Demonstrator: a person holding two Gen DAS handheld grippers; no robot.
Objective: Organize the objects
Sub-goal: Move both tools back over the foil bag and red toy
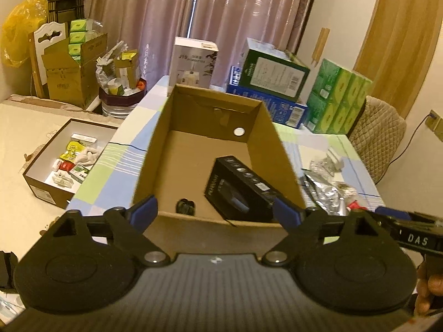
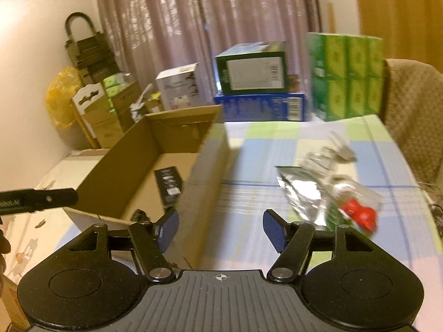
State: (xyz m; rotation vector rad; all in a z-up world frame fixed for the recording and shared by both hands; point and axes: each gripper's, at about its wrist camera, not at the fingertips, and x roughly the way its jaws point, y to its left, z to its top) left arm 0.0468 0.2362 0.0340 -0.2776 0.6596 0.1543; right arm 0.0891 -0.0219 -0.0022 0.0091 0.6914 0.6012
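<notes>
Left wrist view only: an open shoebox (image 1: 41, 177) of small packets is being shown off the desk's left side, on a pale surface; the whole floor of the cardboard box (image 1: 182, 166) is being seen from above.
Right wrist view only: the outer side wall of the cardboard box (image 2: 205, 193) is being shown, and the loose packets are being seen more fully, though blurred.
Cardboard box: it is being carried by the checked desk (image 1: 110, 171), open at the top, brown, with a round hole in its far wall.
Box contents: a black carton (image 1: 238, 191) with a row of round icons is lying tilted against the right wall; a small dark object (image 1: 185, 207) is lying near the front wall, too small to be identified.
Loose items: silver foil packets (image 2: 301, 193) and a red piece (image 2: 360, 215) in clear wrap are lying on the desk, right of the box.
Left gripper (image 1: 216, 213): its fingers are being held wide apart at the box's near edge, with nothing gripped.
Right gripper (image 2: 221, 229): its fingers are being held wide apart over the desk beside the box, with nothing gripped.
Background: stacked cartons (image 1: 274, 83) are being seen at the desk's far edge.
</notes>
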